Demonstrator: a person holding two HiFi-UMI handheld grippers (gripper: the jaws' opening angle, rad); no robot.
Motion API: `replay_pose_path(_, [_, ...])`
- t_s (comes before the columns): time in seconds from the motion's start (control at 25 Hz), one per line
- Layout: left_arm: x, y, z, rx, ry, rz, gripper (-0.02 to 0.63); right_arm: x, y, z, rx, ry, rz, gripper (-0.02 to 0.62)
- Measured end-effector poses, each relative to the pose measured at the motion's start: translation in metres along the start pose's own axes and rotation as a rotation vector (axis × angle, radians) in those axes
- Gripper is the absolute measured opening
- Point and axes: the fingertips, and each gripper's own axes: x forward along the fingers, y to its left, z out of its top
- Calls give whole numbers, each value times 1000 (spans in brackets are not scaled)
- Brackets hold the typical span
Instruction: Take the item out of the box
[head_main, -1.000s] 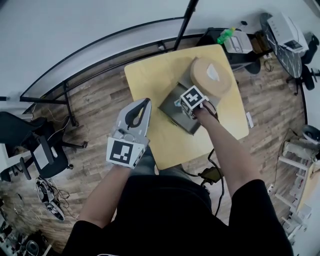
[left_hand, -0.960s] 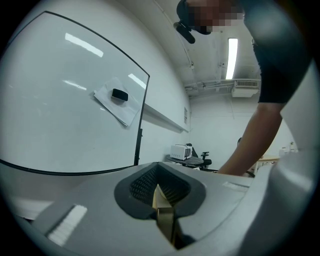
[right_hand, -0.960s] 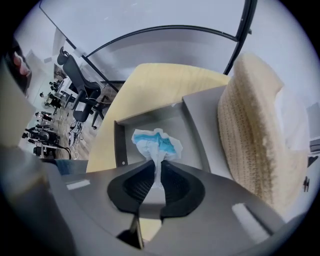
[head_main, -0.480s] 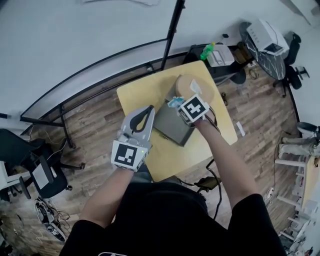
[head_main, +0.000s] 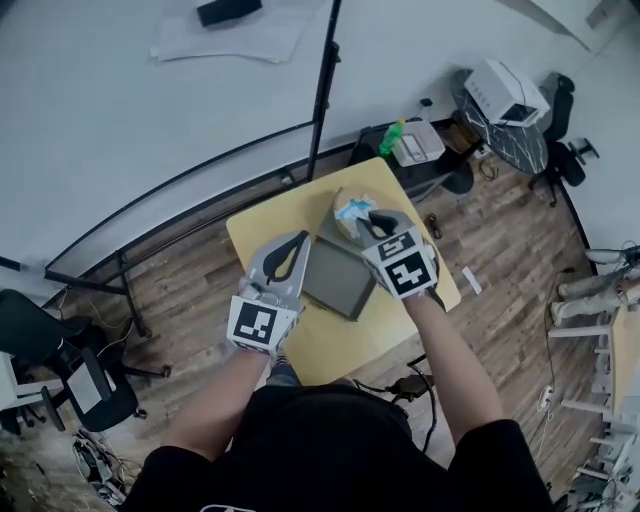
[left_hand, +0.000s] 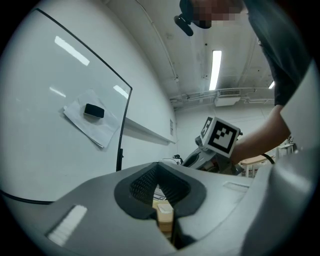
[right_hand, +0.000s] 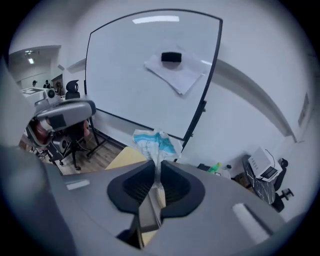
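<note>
Left gripper (head_main: 290, 250), over the left edge of the yellow worktop (head_main: 262, 228): jaws together, nothing between them. Grey box (head_main: 338, 278): resting near the middle of the worktop, just beside the left gripper. White-and-blue packet (head_main: 352, 210): out of the box, held in the air above its far end. Right gripper (head_main: 372, 224): jaws clamped on the packet's lower end, its crumpled top protruding beyond the fingertips.
</note>
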Motion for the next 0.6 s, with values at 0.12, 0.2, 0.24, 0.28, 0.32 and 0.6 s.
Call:
replay_pose_path(0.12, [5,-3,9,31,-24,-16,-1,-27,-8,18,4,-102,-58,49])
replay_pose_path(0.2, [8,-5,14,46,-36,-26,0,-42,-12,26,-6,-159,-99,49])
replay_pose_path(0.24, [9,-6,15,46,-37,-28,0,-49,-13,29,-14,-189,-120,49])
replay_pose_path(0.28, [10,-7,17,42,-35,-28,0,-57,-14,32,-23,-220,-141,49])
replay_pose_path(0.32, [10,-9,18,37,-33,-27,0,-64,-14,35,-32,-253,-162,49])
replay_pose_path(0.6, [8,-13,24,53,-50,-24,0,-104,-11,41,-61,-456,-275,49])
